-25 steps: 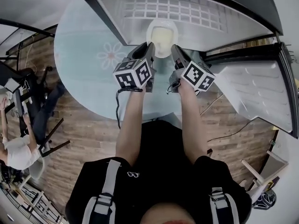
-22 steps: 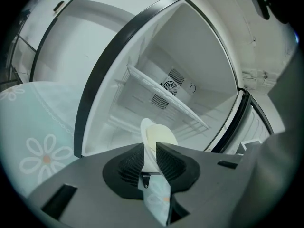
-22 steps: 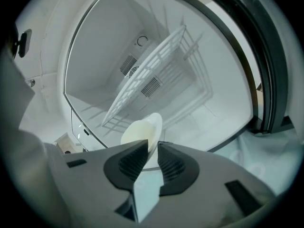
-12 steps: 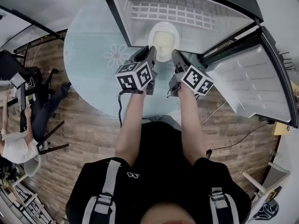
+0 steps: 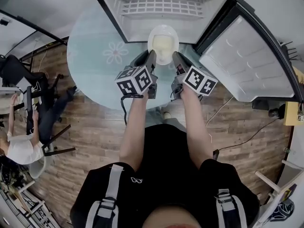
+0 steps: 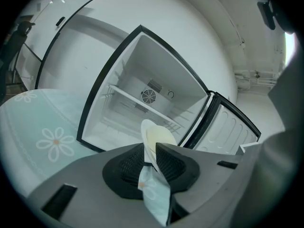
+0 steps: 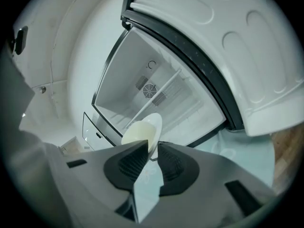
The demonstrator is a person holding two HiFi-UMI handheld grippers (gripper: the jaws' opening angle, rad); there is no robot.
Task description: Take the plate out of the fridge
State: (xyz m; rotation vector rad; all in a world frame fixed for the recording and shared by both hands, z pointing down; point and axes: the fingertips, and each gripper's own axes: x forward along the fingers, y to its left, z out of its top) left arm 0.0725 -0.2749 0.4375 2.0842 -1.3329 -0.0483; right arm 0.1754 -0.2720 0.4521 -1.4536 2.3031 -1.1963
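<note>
A white plate (image 5: pixel 163 44) with a pale yellow middle hangs at the mouth of the open fridge (image 5: pixel 161 6), over the table's far side. My left gripper (image 5: pixel 151 57) is shut on the plate's left rim and my right gripper (image 5: pixel 175 57) on its right rim. In the left gripper view the plate (image 6: pixel 154 136) stands edge-on between the left gripper's (image 6: pixel 151 152) pads. In the right gripper view the plate (image 7: pixel 141 132) is pinched the same way by the right gripper (image 7: pixel 152 148). Behind it the fridge's inside (image 6: pixel 142 99) shows a wire shelf and a fan.
The fridge door (image 5: pixel 249 61) stands swung open to the right. The fridge sits on a round table (image 5: pixel 95 56) with a pale blue flowered cloth. A person (image 5: pixel 19 151) sits among chairs at the far left on the wooden floor.
The head view has swung, so the fridge now sits squarer at the top. Both grippers keep their hold on the plate, which has stayed at the fridge's mouth.
</note>
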